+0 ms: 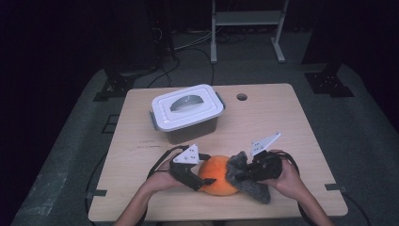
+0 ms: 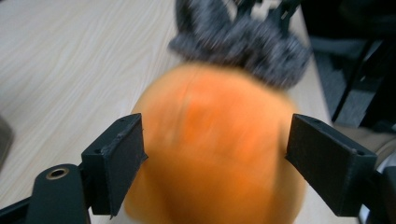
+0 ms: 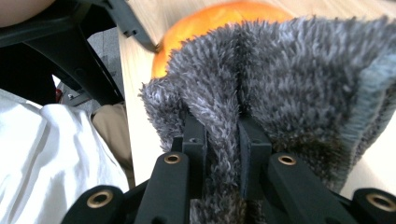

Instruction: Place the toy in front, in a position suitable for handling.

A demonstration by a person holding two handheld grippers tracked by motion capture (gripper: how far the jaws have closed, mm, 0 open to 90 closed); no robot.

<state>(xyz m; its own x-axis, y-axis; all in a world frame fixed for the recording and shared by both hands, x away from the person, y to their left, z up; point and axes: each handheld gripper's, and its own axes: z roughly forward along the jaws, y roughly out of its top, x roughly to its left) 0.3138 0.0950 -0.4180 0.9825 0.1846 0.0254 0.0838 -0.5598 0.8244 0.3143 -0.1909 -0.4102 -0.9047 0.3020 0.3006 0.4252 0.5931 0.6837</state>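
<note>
Wiping the orange ball with the grey cloth

The left gripper (image 1: 201,181) is bracing the orange ball (image 1: 218,174) at the table's near edge, jaws spread around it, though contact is unclear. The right gripper (image 3: 223,140) is pinching the fluffy grey cloth (image 3: 289,79) against the ball's right side. Rubbing well probably needs a steady ball and light strokes. No writing is readable.

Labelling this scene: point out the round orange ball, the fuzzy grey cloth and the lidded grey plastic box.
round orange ball (image 1: 217,175), high view, its top.
fuzzy grey cloth (image 3: 289,79), right gripper view, mid pile.
lidded grey plastic box (image 1: 186,107), high view, lid centre.
</note>
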